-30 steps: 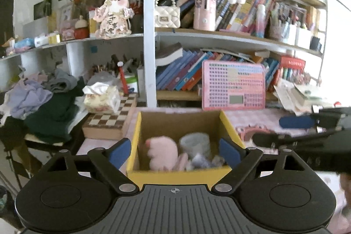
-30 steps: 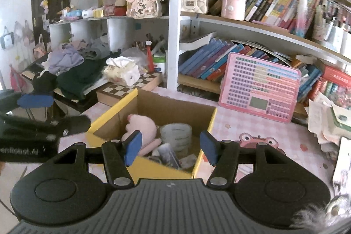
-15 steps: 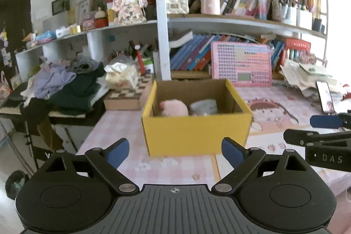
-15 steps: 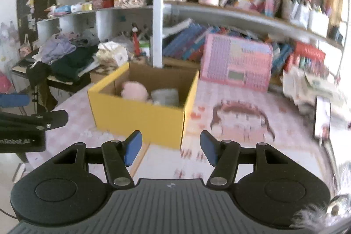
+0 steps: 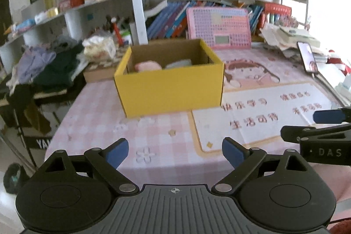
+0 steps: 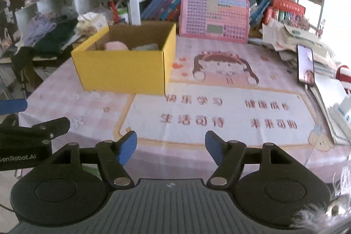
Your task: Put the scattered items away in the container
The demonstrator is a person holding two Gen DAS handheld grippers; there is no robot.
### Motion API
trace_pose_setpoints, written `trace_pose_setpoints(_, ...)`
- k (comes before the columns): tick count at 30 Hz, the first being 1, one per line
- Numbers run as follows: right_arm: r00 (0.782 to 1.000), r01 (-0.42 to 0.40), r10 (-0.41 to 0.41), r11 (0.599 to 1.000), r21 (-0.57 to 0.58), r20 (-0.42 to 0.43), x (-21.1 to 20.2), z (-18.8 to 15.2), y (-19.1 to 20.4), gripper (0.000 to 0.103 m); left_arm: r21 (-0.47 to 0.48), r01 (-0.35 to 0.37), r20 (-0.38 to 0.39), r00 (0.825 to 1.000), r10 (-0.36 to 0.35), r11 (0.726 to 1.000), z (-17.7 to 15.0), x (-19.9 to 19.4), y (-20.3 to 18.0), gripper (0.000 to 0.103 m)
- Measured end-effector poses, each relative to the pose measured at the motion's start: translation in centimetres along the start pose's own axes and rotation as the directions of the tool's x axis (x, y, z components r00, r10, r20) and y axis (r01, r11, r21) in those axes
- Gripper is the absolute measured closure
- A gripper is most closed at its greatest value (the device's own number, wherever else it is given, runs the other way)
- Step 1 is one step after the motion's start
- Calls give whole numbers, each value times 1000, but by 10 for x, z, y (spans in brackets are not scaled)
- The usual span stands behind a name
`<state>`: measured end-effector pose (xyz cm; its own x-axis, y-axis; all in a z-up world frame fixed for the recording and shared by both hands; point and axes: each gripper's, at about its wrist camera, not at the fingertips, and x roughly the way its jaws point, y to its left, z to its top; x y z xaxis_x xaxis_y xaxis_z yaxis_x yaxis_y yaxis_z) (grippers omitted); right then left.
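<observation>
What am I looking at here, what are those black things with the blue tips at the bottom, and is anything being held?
These are two hand-held grabbing tools, one in each of a person's hands, each carrying a wide-angle camera that looks forward along its two fingers. One picture comes from the left gripper, the other from the right gripper; the blue tips are finger pads. Both are open and hold nothing. Each tool also shows at the edge of the other's picture.

Ahead is a table with a pink checked cloth and a cartoon mat. On it stands an open yellow box with a pink plush and a pale item inside. A phone leans at the right, and cluttered bookshelves stand behind.
</observation>
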<state>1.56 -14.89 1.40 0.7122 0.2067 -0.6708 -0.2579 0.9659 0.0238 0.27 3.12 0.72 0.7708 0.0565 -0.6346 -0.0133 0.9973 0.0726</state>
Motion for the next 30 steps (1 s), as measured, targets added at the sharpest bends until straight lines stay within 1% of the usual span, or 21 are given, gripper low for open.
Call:
trace_pose_setpoints(3, 999, 6, -6, 1000, 2, -42, 4, -6, 0, 27, -12, 4, -50, 999, -5, 1000, -5, 5, 0, 9)
trace_pose_setpoints(5, 998, 8, -8, 1000, 0, -55, 6, -7, 1, 24, -17, 5, -73, 997, -7, 1000, -9, 7, -1, 9)
trace_pose_setpoints(8, 998, 6, -6, 1000, -3, -65, 6, -9, 3, 22, -10, 1, -93, 996, -2, 1000, -12, 8, -3, 9)
trace_pose_setpoints(9, 998, 4, -5, 1000, -2, -65, 7, -9, 3, 19, -6, 1, -94, 996, -1, 1000, -13, 7, -3, 8)
trace_pose_setpoints(10, 998, 2, -2, 1000, -1, -66, 6, -9, 3, 19, -3, 1, -93, 996, -1, 1000, -13, 6, -4, 4)
trace_pose_setpoints(12, 998, -1, 1, 1000, -2, -68, 6, -9, 3, 19, 1, -1, -86, 996, 1, 1000, -13, 5, -5, 2)
trace_pose_setpoints(17, 997, -6, 5, 1000, -5, -75, 7, -8, 4, 18, -2, -5, -85, 996, 5, 1000, -14, 2, -5, 1)
trace_pose_setpoints(30, 997, -10, 9, 1000, -8, -80, 9, -8, 6, 18, -14, -16, -112, 994, 15, 1000, -14, 5, -4, 1)
